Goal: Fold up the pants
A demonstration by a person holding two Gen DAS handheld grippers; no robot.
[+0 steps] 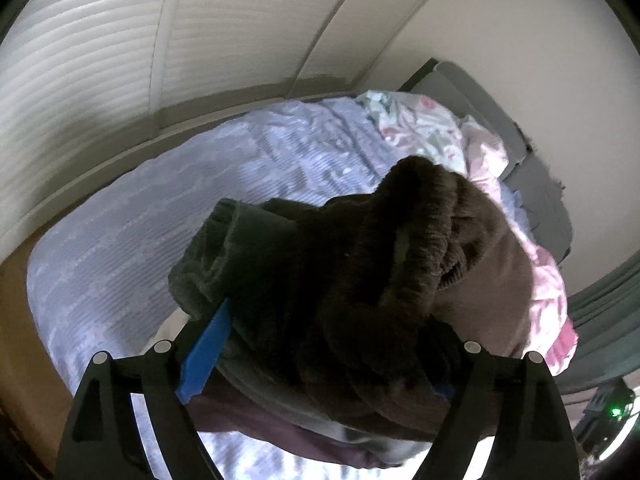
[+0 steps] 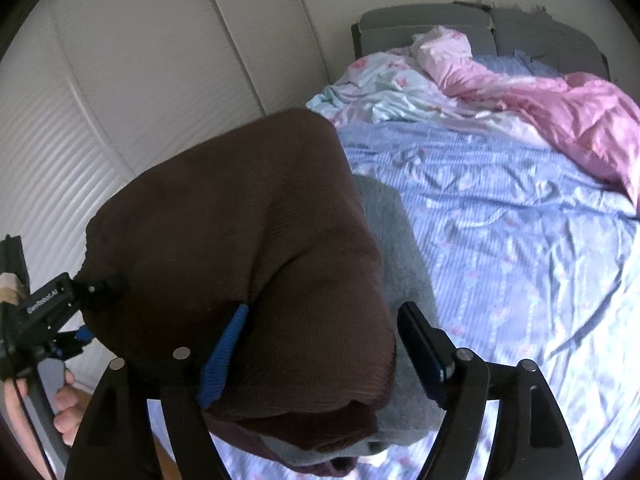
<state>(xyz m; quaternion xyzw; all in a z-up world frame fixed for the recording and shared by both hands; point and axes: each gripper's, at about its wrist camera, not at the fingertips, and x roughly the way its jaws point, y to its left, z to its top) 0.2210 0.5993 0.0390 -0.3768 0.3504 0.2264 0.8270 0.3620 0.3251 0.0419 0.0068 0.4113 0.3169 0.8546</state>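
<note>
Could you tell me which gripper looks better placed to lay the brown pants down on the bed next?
Probably left: the left gripper is clamped on the bunched brown pants, while the right gripper looks open around the fabric.

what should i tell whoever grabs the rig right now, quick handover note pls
Left gripper: shut on the brown pants, gripping a bunched, ribbed part.
Right gripper: jaws apart around the pants; firm clamp not clear.
Pants are lifted in a bundle above the blue bedsheet; a grey garment sits beside or under them. Pink duvet lies near the headboard.
Done: pants picked up. Left: spread flat on the sheet, then fold.
</note>
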